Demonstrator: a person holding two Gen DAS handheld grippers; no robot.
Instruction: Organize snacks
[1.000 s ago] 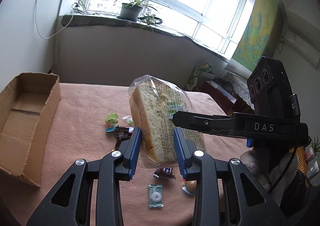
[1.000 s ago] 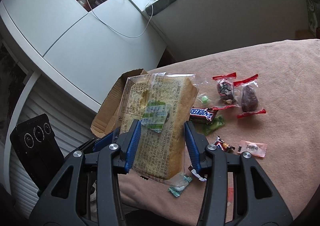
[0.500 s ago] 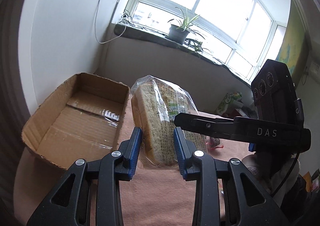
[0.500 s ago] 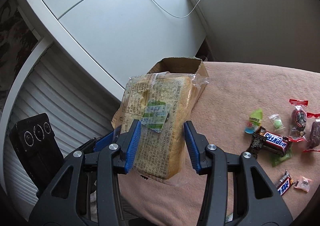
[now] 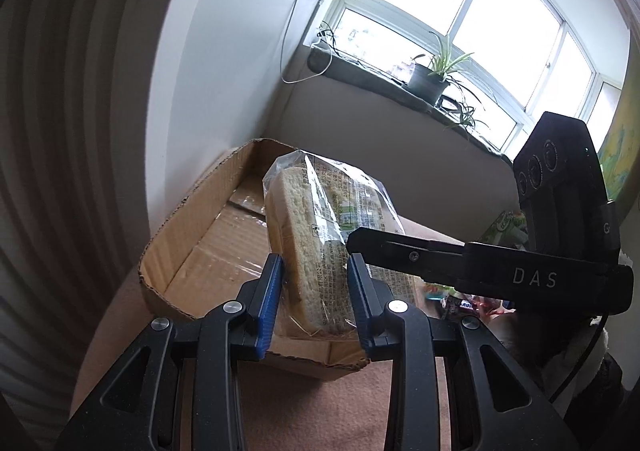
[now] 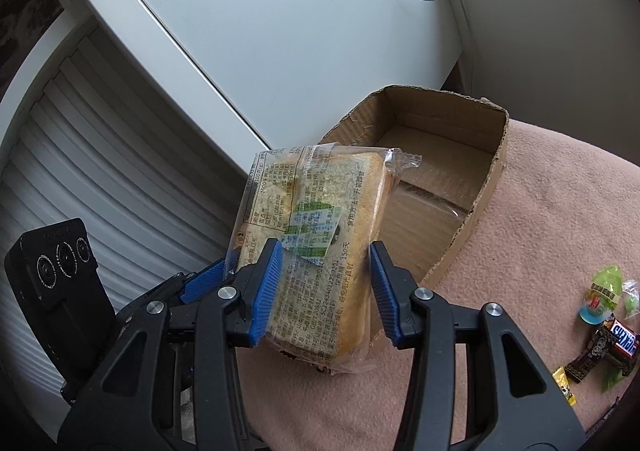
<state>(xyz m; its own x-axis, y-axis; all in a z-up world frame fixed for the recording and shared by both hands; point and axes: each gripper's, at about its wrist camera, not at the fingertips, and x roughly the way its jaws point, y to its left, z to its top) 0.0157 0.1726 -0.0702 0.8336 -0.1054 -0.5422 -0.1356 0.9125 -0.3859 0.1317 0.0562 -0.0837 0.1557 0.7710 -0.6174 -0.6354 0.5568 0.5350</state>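
Note:
A loaf of sliced bread in a clear printed bag (image 5: 320, 239) is held upright in the air between both grippers. My left gripper (image 5: 315, 297) is shut on its narrow sides, and my right gripper (image 6: 325, 285) is shut on its wide faces (image 6: 316, 235). The bread hangs over the near end of an open, empty cardboard box (image 5: 208, 251), which also shows in the right wrist view (image 6: 440, 179). The right gripper's finger (image 5: 404, 251) crosses the left wrist view from the right.
The box sits on a pink tablecloth (image 6: 540, 235) beside a white wall. Small wrapped candies and a Snickers bar (image 6: 620, 335) lie at the right. A windowsill with a potted plant (image 5: 432, 75) is behind the table.
Both grippers have carried the bread leftward from above the scattered candies to above the near end of the cardboard box. The grip on the bread is unchanged.

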